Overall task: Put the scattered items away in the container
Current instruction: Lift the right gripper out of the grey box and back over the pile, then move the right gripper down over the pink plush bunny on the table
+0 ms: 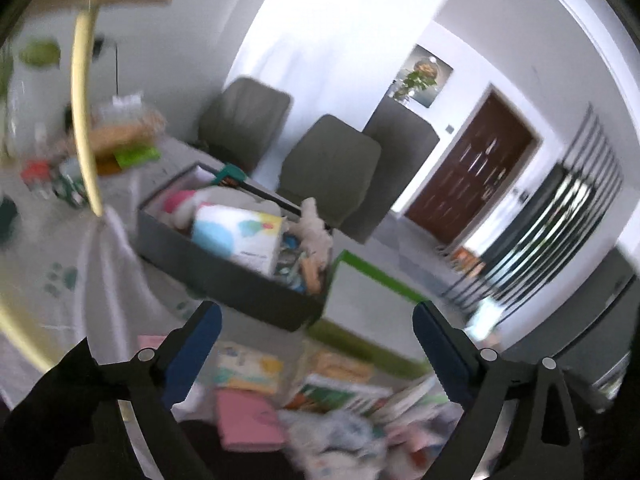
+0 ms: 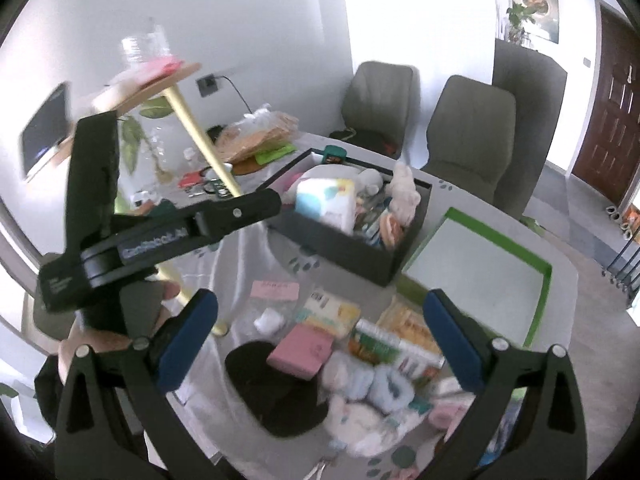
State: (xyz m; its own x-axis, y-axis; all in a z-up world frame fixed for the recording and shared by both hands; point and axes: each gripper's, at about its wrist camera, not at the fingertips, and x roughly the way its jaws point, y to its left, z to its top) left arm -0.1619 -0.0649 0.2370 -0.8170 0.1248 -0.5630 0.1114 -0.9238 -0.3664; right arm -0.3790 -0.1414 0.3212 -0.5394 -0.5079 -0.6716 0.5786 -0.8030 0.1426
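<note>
On table: one black box [image 2: 352, 248], one pink wallet [image 2: 300, 350]; left gripper [image 1: 316, 330], right gripper [image 2: 320, 320] both spread, empty

daylight is flooding the white wall [image 2: 260, 12], grey chairs [image 2: 468, 128] are waiting (brown door [image 2: 612, 120] beyond).

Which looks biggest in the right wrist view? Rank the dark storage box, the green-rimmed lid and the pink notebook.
1-2. Dark storage box and green-rimmed lid: they look alike in extent, so no ranking.
3. Pink notebook: clearly smallest, though nearest the camera.
</note>
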